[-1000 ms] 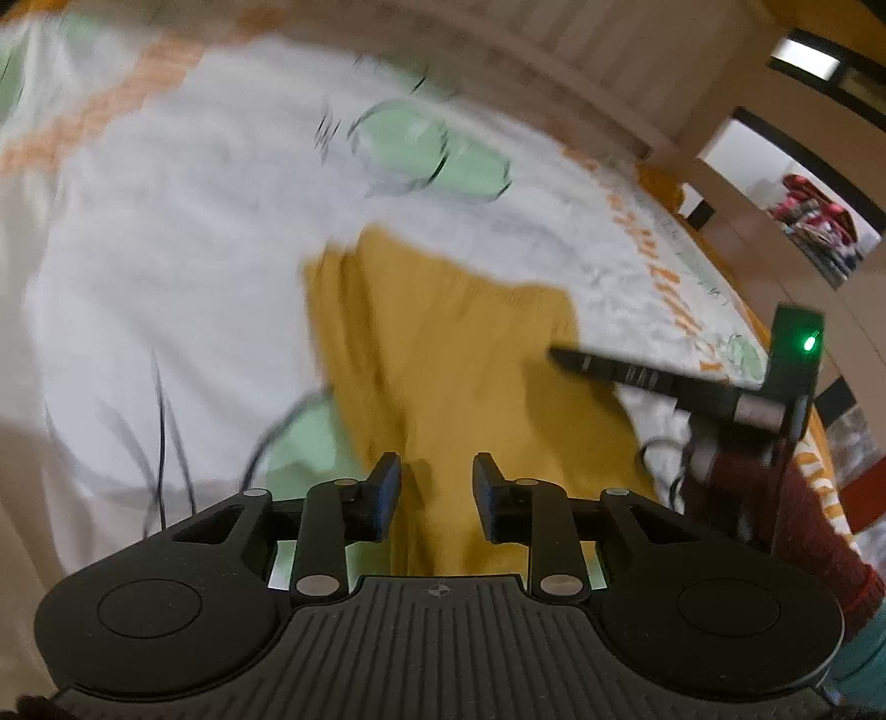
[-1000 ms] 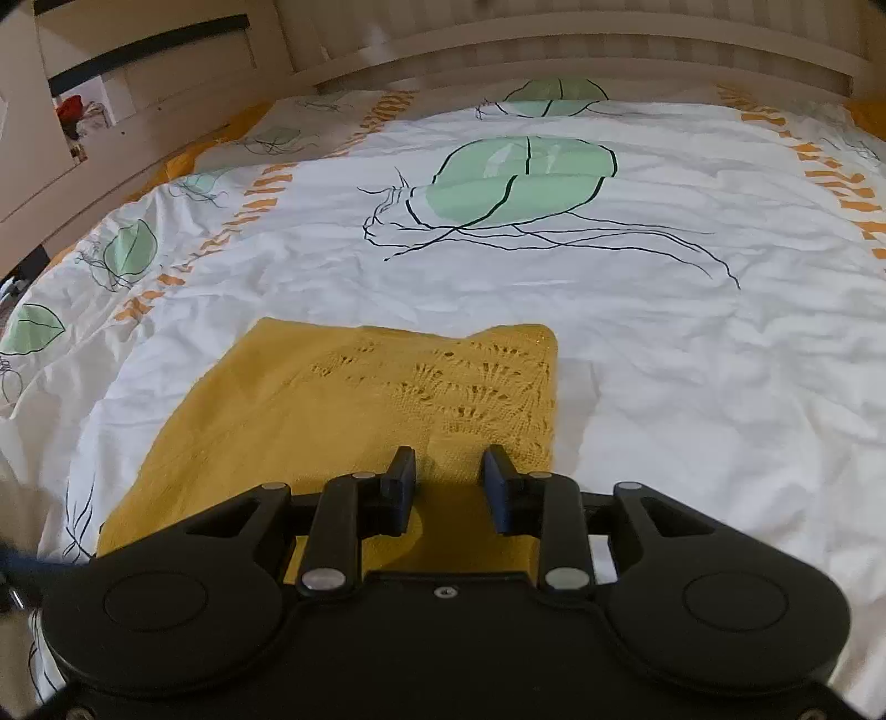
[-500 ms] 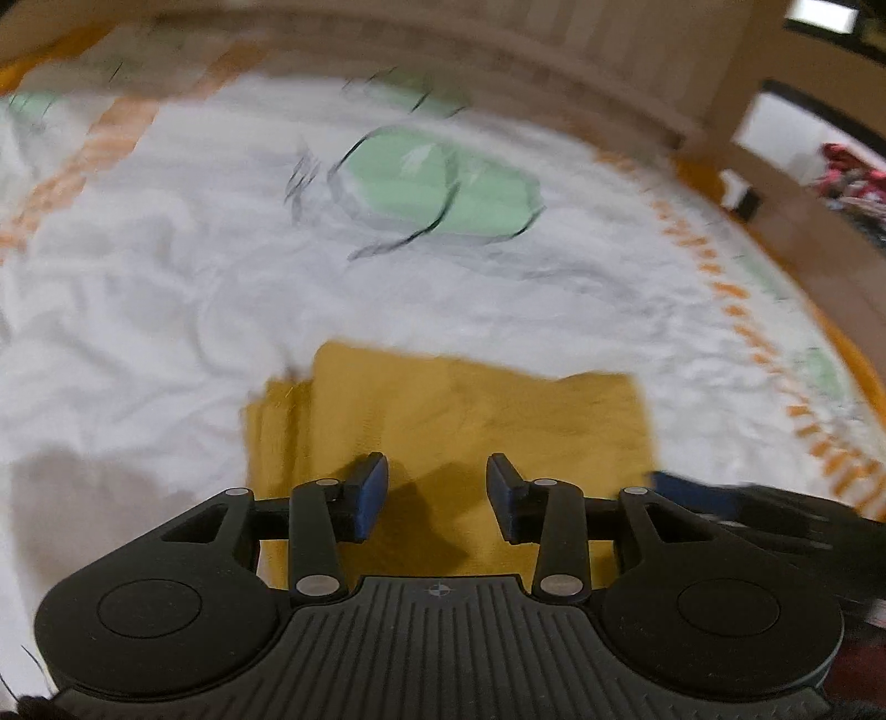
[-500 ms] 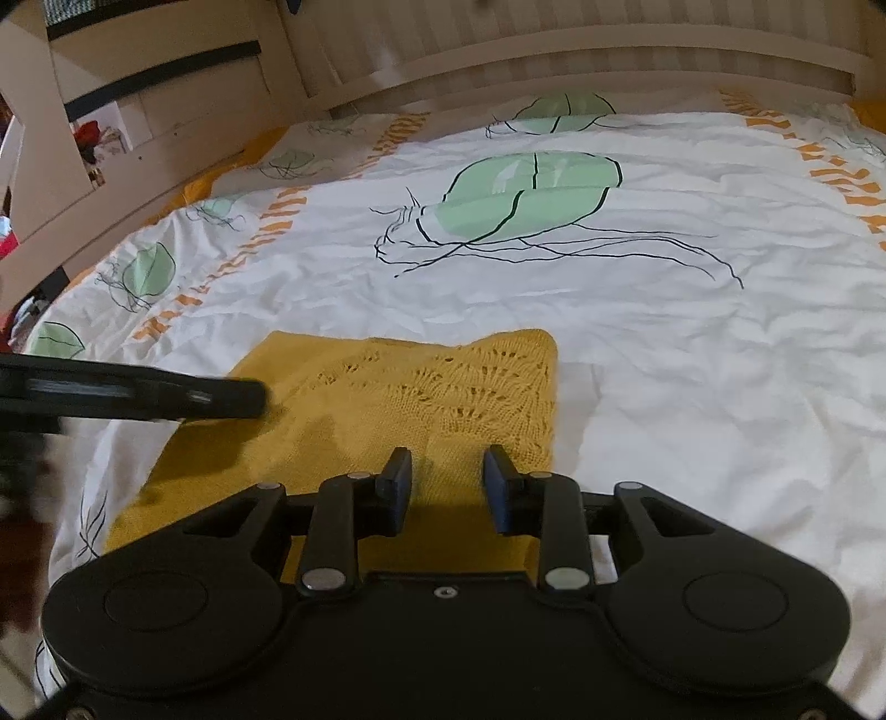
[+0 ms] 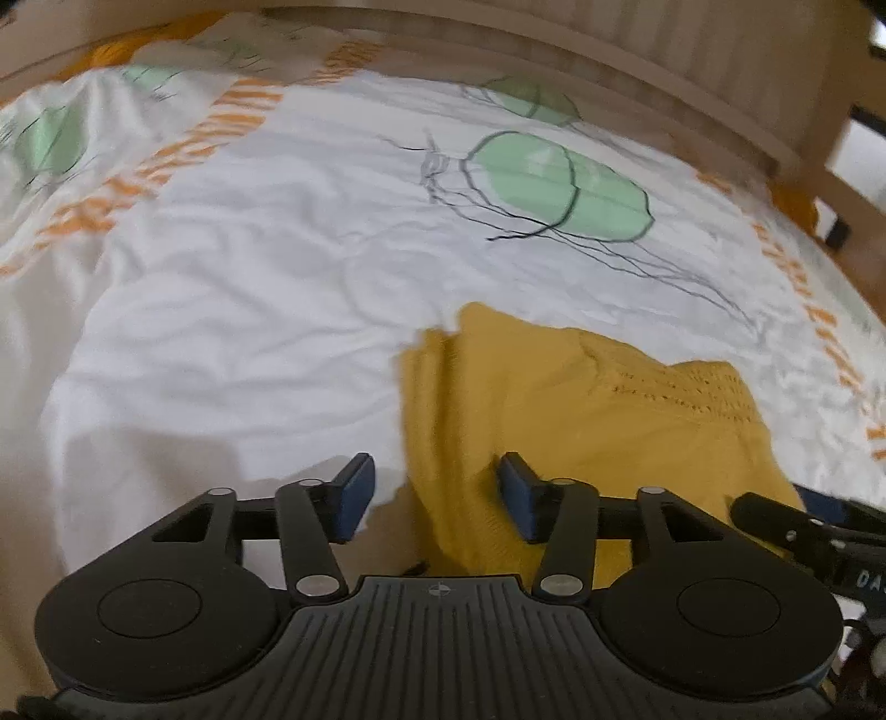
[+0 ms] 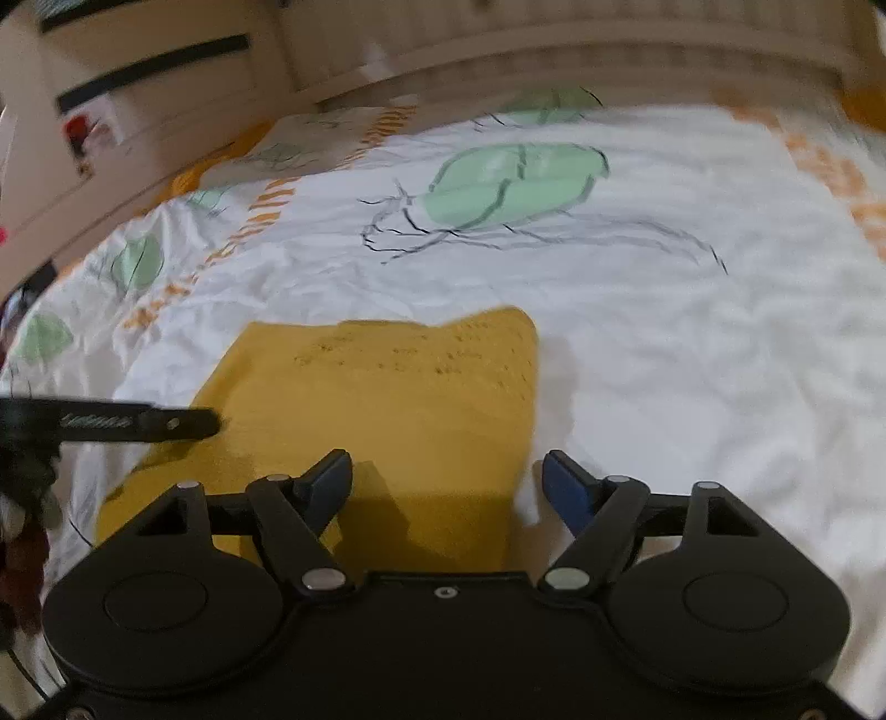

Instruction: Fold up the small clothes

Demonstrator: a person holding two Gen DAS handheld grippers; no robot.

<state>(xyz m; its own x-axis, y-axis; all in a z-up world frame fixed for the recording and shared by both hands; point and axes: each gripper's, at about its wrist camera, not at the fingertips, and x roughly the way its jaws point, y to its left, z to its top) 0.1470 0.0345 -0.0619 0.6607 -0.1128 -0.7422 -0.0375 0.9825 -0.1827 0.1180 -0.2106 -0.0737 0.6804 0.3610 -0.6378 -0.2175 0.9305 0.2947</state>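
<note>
A mustard-yellow knitted garment (image 5: 587,421) (image 6: 387,410) lies folded and flat on the white bed cover. My left gripper (image 5: 434,498) hovers over its left edge, jaws opening, with the edge below the gap and no pad pressing on it. My right gripper (image 6: 446,487) hangs over the garment's near right corner, jaws opening wide, nothing pinched. Part of the right gripper shows at the right edge of the left wrist view, and a finger of the left gripper (image 6: 138,423) reaches in from the left in the right wrist view.
The bed cover (image 5: 277,310) (image 6: 692,360) is white with green leaf prints and orange stripes. A wooden headboard (image 5: 554,50) runs along the far side, and wooden furniture (image 6: 138,99) stands at the far left.
Both grippers' jaws have spread apart, the right far wider. The left gripper has swung leftward to the garment's left edge, and its finger now reaches further into the right wrist view.
</note>
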